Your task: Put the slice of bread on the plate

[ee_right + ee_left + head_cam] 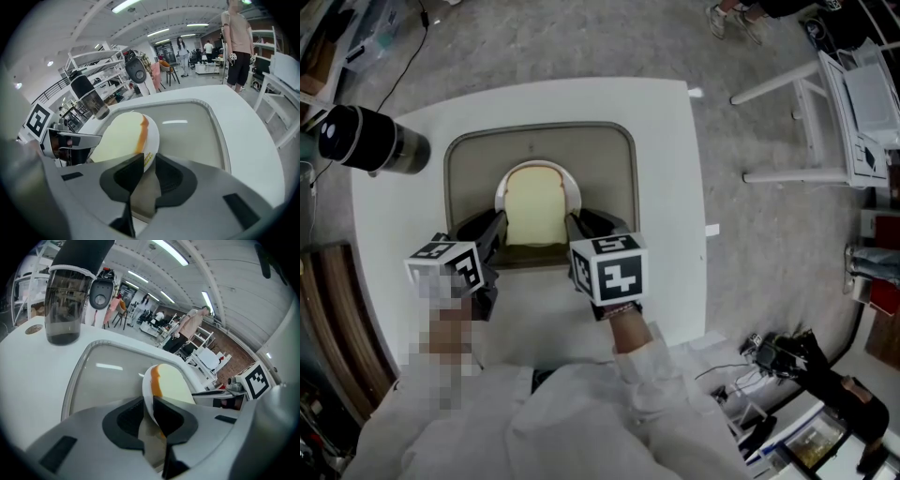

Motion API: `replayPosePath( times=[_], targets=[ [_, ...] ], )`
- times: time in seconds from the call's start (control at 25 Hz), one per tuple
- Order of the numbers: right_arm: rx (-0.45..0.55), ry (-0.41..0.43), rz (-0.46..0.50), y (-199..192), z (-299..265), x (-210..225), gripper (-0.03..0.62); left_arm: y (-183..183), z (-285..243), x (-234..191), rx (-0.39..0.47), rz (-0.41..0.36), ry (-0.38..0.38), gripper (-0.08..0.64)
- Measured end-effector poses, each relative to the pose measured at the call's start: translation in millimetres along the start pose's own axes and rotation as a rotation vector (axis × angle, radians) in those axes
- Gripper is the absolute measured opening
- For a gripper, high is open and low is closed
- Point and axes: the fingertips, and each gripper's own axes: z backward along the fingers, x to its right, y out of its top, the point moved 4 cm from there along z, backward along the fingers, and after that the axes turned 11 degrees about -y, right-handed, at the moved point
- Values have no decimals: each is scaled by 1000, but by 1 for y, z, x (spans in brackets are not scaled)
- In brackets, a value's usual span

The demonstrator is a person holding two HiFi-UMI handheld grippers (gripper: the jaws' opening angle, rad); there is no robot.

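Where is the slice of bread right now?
In the head view the slice of bread lies on the white plate in the tray, between the left gripper and right gripper.

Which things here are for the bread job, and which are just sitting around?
For the job: slice of bread, plate, left gripper and right gripper, both clamped on the plate's rim.
Just sitting around: tray under the plate, dark tumbler, white chair.

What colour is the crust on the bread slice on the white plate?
Orange-brown, edging the pale yellow bread slice; clearest in the right gripper view.
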Motion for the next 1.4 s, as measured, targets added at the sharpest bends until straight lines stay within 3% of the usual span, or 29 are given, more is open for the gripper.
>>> replayPosePath(
  times=[0.28, 0.64, 0.92, 1.24, 1.4],
  targets=[
    [14, -12, 27, 1, 1, 0, 67, 0, -1, 1, -14, -47, 14, 57],
    [24, -14, 31, 2, 1, 0, 67, 1, -1, 3, -18, -166, 62, 58],
    [72, -44, 28, 7, 16, 2, 67, 7, 13, 6, 18, -172, 89, 57],
    [217, 26, 35, 17, 75, -5, 66, 12, 50, 58, 147, -228, 16, 56],
    [318, 136, 14, 9, 118, -14, 47, 2, 72, 97, 210, -271, -9, 55]
  ],
)
